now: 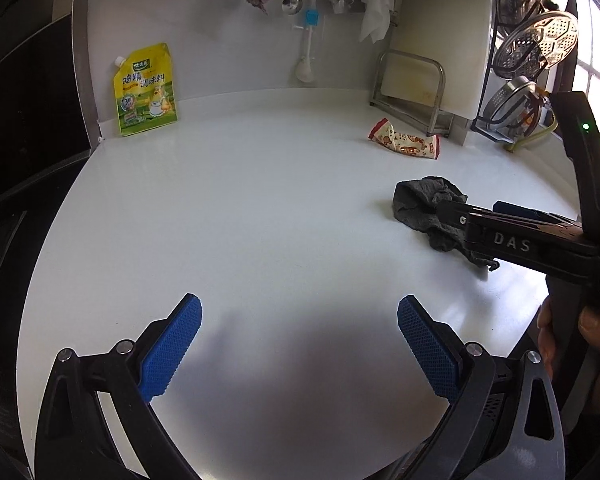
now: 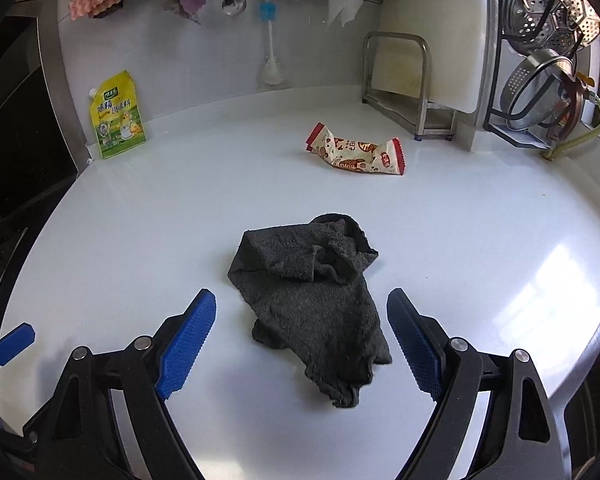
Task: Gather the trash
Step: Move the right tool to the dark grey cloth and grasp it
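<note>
Snack wrapper (image 2: 356, 152): crumpled, red-edged and printed, lying flat toward the back of the white countertop (image 2: 140, 220), near the foot of the metal rack (image 2: 396, 80); touched by neither gripper.
Grey cloth (image 2: 316, 304): rumpled heap in the middle of the counter, nearer than the wrapper and well apart from it.
Right gripper (image 2: 300, 340): jaws wide apart, blue pads on either side of the cloth's near end, not clamped on it; whether touching the cloth, cannot tell.
Left gripper (image 1: 300, 344): jaws spread wide over bare counter, nothing between them, well to the left of the cloth.
Hand (image 1: 556, 336): partly seen at the right edge of the left wrist view, around the right gripper's handle.
Yellow seasoning pouch (image 2: 118, 118): upright against the back wall at far left.
Cutting board (image 2: 432, 32): white, leaning upright behind the rack.
Wall: ladle (image 2: 233, 0), brush (image 2: 269, 40) and several rags hanging above the counter.
Steamer basket (image 2: 556, 12): on a black stand at far right.
</note>
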The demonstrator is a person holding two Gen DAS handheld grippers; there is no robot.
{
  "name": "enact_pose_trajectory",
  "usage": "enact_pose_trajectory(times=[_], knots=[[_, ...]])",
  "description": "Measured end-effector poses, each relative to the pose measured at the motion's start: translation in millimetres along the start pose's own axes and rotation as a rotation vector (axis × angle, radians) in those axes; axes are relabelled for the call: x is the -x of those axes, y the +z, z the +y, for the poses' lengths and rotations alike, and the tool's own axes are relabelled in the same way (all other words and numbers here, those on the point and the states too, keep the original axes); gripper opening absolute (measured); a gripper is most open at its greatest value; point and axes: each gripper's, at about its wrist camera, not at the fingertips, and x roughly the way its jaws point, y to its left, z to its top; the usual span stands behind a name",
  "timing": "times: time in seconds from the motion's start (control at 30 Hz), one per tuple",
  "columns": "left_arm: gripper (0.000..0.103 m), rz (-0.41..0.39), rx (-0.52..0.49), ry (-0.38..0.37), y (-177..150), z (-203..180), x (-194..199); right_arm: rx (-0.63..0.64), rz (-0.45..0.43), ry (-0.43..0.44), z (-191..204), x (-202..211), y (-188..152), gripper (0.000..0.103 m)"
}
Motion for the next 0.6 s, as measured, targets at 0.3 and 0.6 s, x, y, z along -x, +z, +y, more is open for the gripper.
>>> enact_pose_trajectory(times=[0.3, 0.6], knots=[[0.097, 0.02, 0.001, -0.037, 13.5, -5.8, -6.3, -0.025, 0.119, -0.001, -3.0, -48.1, 19.2, 0.082], [0.097, 0.013, -0.02, -0.054, 44.0, -22.6, -15.4, -0.015, 0.086, 0.042, -15.1, -43.5, 21.9, 0.035]])
